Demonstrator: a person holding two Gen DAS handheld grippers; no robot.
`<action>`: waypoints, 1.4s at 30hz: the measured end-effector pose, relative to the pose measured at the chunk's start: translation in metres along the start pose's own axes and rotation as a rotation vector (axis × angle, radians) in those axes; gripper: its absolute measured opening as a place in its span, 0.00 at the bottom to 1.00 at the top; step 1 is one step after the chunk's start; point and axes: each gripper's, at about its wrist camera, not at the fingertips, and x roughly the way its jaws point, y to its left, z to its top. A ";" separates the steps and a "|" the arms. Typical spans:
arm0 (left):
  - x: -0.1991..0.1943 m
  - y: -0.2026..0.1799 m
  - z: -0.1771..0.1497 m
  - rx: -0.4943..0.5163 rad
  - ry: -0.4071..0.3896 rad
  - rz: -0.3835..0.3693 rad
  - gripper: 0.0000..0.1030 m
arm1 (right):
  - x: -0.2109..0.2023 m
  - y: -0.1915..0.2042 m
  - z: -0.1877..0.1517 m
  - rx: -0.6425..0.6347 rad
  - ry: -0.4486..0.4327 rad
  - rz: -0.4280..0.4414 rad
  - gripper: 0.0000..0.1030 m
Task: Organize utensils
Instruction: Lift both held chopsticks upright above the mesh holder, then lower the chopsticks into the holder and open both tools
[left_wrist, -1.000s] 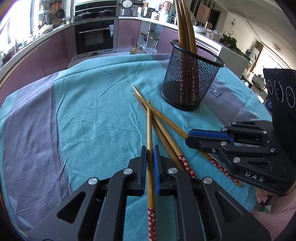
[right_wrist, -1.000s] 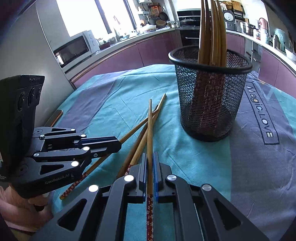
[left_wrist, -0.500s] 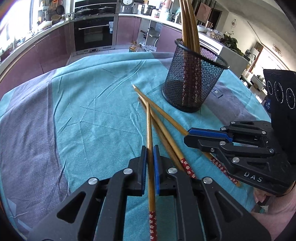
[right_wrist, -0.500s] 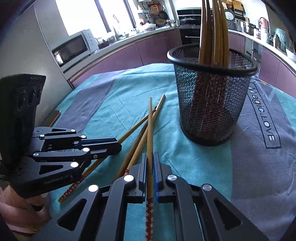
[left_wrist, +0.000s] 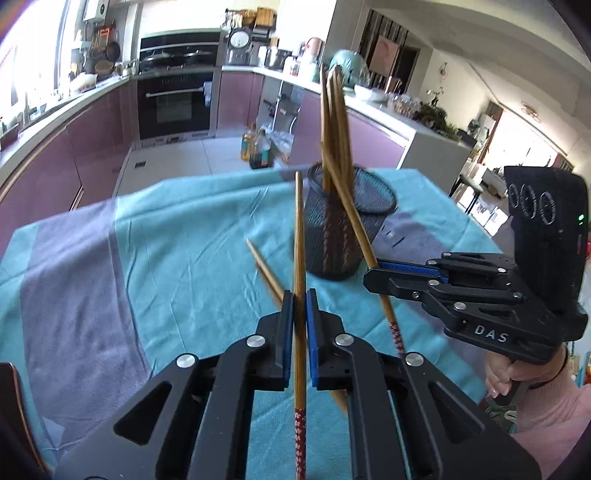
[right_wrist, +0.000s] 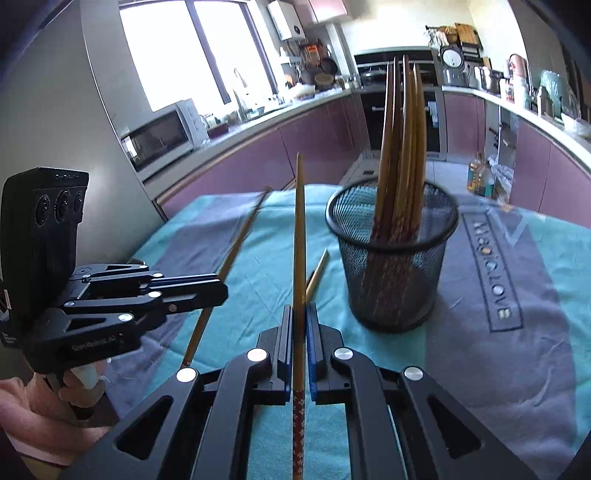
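Note:
My left gripper (left_wrist: 300, 297) is shut on a bamboo chopstick (left_wrist: 299, 240) with a red patterned end, held off the cloth with its tip up. My right gripper (right_wrist: 300, 310) is shut on a second chopstick (right_wrist: 299, 229), also raised. Each gripper shows in the other's view: the right gripper (left_wrist: 371, 275) with its slanted chopstick (left_wrist: 352, 218), the left gripper (right_wrist: 221, 291) with its own chopstick (right_wrist: 240, 240). A black mesh holder (right_wrist: 424, 280) with several upright chopsticks stands just beyond, also seen as the mesh holder (left_wrist: 384, 206) in the left view. One loose chopstick (left_wrist: 266, 269) lies on the cloth.
A teal and grey tablecloth (left_wrist: 166, 258) covers the table; its far edge drops to the kitchen floor. A person's hand (left_wrist: 498, 380) in a pink sleeve holds the right gripper. Purple cabinets and an oven stand behind. The loose chopstick (right_wrist: 317, 275) lies left of the holder.
Both grippers have risen and tilted up, lifting their chopsticks off the cloth. The holder now looks lower and farther away in both views. Both stay shut.

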 end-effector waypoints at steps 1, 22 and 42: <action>-0.004 0.000 0.003 0.002 -0.011 -0.006 0.07 | -0.002 0.000 0.002 0.001 -0.009 0.000 0.06; -0.068 -0.016 0.067 0.023 -0.206 -0.106 0.07 | -0.050 -0.024 0.065 0.008 -0.238 -0.049 0.06; -0.064 -0.045 0.134 0.035 -0.301 -0.115 0.07 | -0.039 -0.050 0.106 0.049 -0.324 -0.092 0.06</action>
